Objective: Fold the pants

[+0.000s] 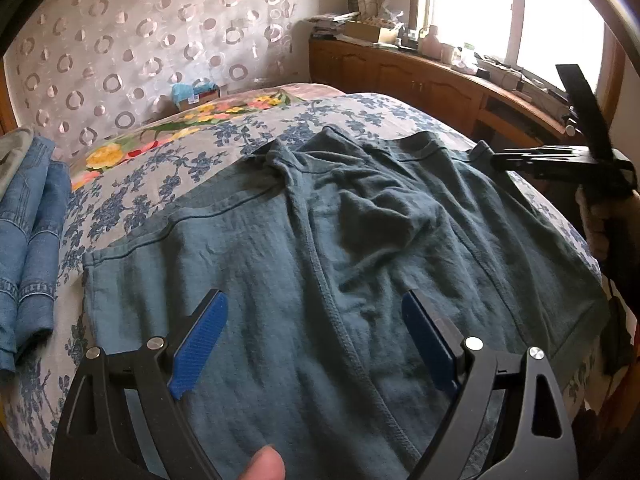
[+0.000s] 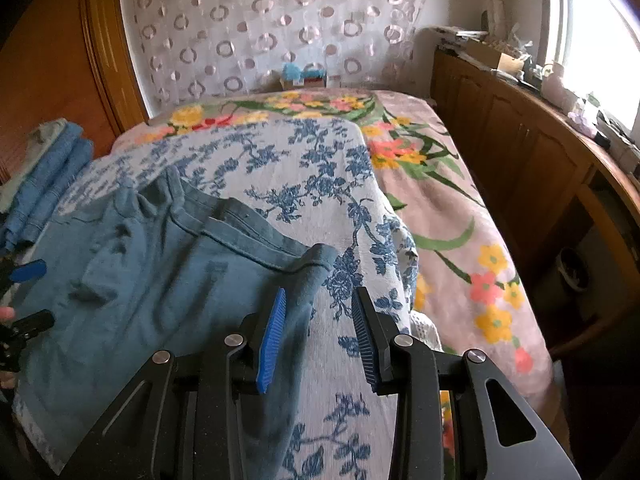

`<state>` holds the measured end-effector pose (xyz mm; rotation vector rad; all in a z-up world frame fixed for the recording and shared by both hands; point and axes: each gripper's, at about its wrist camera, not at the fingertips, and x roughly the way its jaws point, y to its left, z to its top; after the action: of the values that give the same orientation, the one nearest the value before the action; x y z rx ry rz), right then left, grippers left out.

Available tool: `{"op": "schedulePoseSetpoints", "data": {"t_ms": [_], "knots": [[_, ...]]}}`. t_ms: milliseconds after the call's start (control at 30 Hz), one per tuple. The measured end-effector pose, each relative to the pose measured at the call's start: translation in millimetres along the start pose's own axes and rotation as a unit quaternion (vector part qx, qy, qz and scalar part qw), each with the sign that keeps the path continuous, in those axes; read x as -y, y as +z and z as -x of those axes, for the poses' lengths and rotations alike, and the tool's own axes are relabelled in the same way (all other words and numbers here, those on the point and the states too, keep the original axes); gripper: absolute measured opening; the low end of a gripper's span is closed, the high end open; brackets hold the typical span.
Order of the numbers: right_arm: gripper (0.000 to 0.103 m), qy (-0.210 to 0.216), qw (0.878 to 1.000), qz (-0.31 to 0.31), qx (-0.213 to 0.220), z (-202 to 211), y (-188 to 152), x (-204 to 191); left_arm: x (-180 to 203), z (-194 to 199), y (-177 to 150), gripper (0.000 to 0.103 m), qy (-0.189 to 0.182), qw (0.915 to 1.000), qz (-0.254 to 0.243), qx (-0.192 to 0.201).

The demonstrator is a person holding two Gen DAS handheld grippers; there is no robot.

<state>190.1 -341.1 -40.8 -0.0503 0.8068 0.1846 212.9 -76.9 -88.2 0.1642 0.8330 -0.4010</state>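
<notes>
Teal pants [image 1: 320,240] lie spread and creased on the blue-flowered bed cover [image 1: 200,152]. My left gripper [image 1: 316,340] hangs over their near part, jaws wide open, nothing between the blue pads. A thumb [image 1: 264,464] shows at the bottom edge. My right gripper [image 1: 498,159] reaches in from the right at the far right edge of the pants. In the right wrist view the right gripper [image 2: 318,336] stands with a narrow gap. The pants' edge [image 2: 160,280] lies beside its left pad, and only bed cover shows in the gap. The left gripper [image 2: 34,296] appears at the left border.
Folded blue jeans [image 1: 28,240] [image 2: 52,176] are stacked at the bed's left side. A pink flowered blanket [image 2: 460,216] covers the bed's right side. A wooden cabinet [image 2: 520,152] with clutter runs under the window. A patterned curtain [image 1: 140,40] hangs behind the bed.
</notes>
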Motion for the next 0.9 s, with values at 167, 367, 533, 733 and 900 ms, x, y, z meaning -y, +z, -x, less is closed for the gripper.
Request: {"op": "schedulePoseSetpoints", "data": {"t_ms": [167,367,533,733,900], "knots": [[0.036,-0.001,1.0,0.007,-0.011,-2.6,5.6,-2.1,-6.6,-5.2,0.1,0.089,-0.005,0.9998,0.016,-0.012],[0.008,0.005,1.0,0.006,-0.006,1.1,12.8,1.7,-10.0,-5.4,-1.0,0.089,-0.007,0.9997,0.02,-0.012],[0.004,-0.043,0.999,-0.012,0.031,21.2,17.3,19.3,-9.4,-6.1,-0.9,0.089,-0.004,0.9997,0.02,-0.013],[0.004,-0.038,0.998,-0.028,0.033,36.3,9.8,29.5,-9.0,-7.7,-0.9,0.089,0.001,0.9997,0.019,-0.017],[0.036,-0.024,0.999,-0.029,0.023,38.5,2.8,24.3,-7.4,-9.6,-0.7,0.089,0.004,0.9996,0.014,-0.022]]}}
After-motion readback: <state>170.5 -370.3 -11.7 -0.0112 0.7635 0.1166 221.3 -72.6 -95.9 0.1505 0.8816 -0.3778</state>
